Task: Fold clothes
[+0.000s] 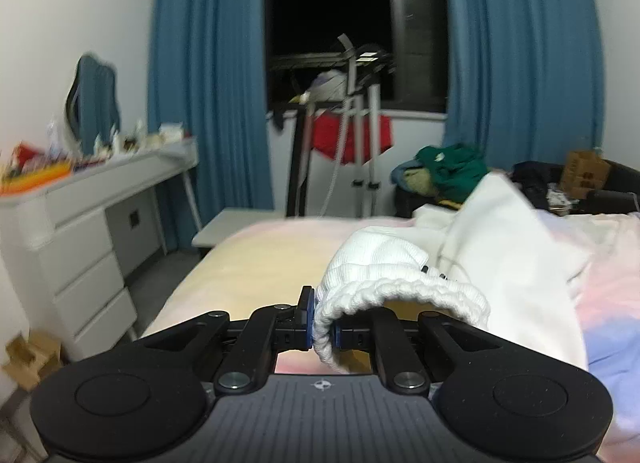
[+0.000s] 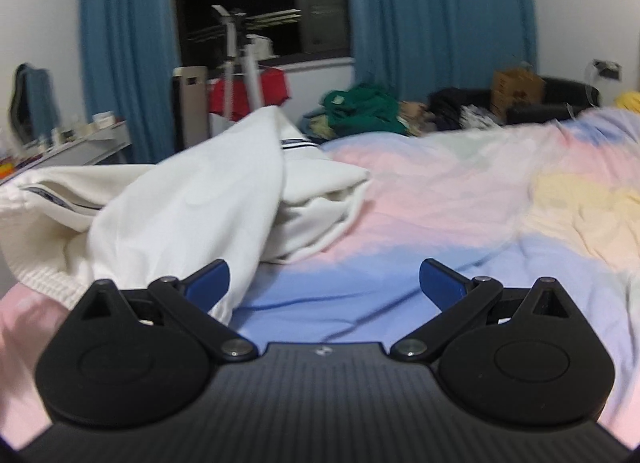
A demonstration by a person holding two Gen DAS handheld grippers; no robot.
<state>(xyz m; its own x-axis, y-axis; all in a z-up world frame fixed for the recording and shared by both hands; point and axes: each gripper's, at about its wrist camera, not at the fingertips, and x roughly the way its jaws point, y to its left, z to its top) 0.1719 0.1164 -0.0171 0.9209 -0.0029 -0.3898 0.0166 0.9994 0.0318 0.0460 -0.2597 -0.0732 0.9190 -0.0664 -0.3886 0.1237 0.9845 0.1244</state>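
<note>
A white garment (image 1: 496, 247) with a ribbed hem lies bunched on the pastel bedspread (image 1: 256, 259). My left gripper (image 1: 323, 333) is shut on the ribbed hem (image 1: 404, 291) and holds it lifted above the bed. In the right wrist view the same white garment (image 2: 192, 203) is heaped at the left, with dark stripes showing on one edge. My right gripper (image 2: 324, 283) is open and empty, low over the bedspread (image 2: 440, 199), its left finger (image 2: 208, 283) beside the cloth's edge.
A white dresser (image 1: 80, 231) with clutter stands left of the bed. A drying rack (image 1: 356, 119) with a red cloth stands by the dark window and blue curtains. Green clothes (image 1: 448, 171) and a cardboard box (image 1: 584, 175) sit on a dark sofa beyond the bed.
</note>
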